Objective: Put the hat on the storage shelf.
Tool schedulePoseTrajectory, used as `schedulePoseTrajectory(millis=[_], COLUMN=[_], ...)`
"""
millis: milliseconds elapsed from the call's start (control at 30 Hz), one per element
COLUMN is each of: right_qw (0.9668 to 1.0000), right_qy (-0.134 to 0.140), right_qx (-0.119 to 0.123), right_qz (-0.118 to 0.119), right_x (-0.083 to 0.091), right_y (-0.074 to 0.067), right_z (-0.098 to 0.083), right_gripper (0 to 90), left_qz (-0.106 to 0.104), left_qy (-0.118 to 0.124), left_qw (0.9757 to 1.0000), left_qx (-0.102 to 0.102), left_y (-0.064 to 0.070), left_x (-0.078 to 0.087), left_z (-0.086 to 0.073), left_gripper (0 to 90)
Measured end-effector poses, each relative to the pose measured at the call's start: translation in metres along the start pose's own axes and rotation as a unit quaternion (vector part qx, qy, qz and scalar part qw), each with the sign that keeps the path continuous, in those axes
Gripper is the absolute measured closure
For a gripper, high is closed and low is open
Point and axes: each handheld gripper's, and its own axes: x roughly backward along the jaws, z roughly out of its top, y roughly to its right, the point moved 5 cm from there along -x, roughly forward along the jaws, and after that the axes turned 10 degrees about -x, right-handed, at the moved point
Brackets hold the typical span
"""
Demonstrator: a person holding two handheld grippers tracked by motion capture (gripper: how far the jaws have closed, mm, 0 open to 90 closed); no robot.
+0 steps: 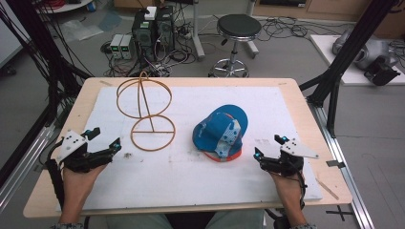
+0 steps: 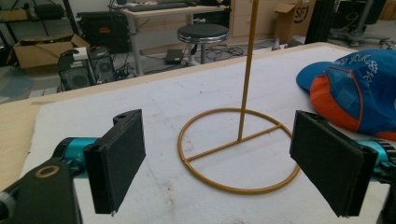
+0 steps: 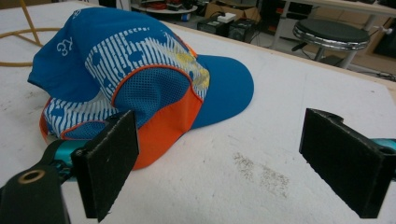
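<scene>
Trouble lies near: your left claw (image 1: 101, 138) and right claw (image 1: 269, 146) gape wide, empty. The blue-orange cap (image 1: 220, 131) lies mid-desk, right of the wire hat stand (image 1: 145, 109), whose slim pole could tip if nudged.

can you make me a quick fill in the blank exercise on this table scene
1. The cap is mostly ____ with orange trim.
2. The wire stand rests on a round ____ at its bottom.
3. The left gripper and the right gripper both have their jaws ____.
4. From the high view, the cap lies to the ____ of the wire stand.

Missing words: blue; ring; open; right
</scene>
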Motion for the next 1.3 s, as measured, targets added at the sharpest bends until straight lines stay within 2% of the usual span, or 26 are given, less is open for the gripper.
schedulePoseTrajectory(millis=[100,233,433,600,833,933,1067,1100,1133,1300], right_qw=[1.0000,1.0000,0.9999,1.0000,0.9999,0.9999,0.9987,0.9987,0.9978,0.9974], right_qy=[0.000,-0.002,-0.002,-0.002,-0.003,-0.004,-0.008,-0.008,-0.009,-0.001], right_qx=[0.009,0.005,0.010,0.007,0.011,0.011,0.048,0.048,0.063,0.069], right_qz=[0.001,0.001,0.002,0.000,-0.007,0.005,0.016,0.016,0.017,0.022], right_x=[0.001,0.001,0.002,0.002,-0.002,-0.006,-0.012,-0.012,-0.016,-0.026], right_y=[-0.002,-0.001,-0.003,-0.003,-0.004,-0.012,-0.027,-0.027,-0.032,-0.045], right_z=[0.000,-0.001,-0.001,-0.001,0.000,0.001,0.003,0.003,0.005,0.009], right_gripper=[11.2,11.2,11.3,11.2,11.3,11.4,14.4,14.4,14.4,14.4], left_qz=[0.004,0.006,0.004,0.001,0.000,0.002,0.000,0.001,0.001,0.002], left_qy=[0.003,0.005,0.005,0.002,-0.004,-0.005,-0.006,-0.007,-0.008,-0.007], left_qw=[1.0000,1.0000,1.0000,1.0000,1.0000,1.0000,1.0000,1.0000,1.0000,0.9999], left_qx=[0.007,0.000,0.006,0.002,0.005,0.004,0.005,0.003,0.004,0.008], left_y=[-0.003,-0.003,-0.003,-0.001,-0.002,-0.003,-0.002,-0.001,-0.001,-0.002], left_x=[0.001,0.002,0.001,-0.001,-0.003,-0.003,-0.005,-0.005,-0.005,-0.005], left_z=[0.001,0.004,0.003,0.003,0.001,0.001,0.001,0.001,0.001,0.002], left_gripper=[18.5,18.5,18.5,18.6,18.7,19.0,19.0,19.0,18.9,18.9])
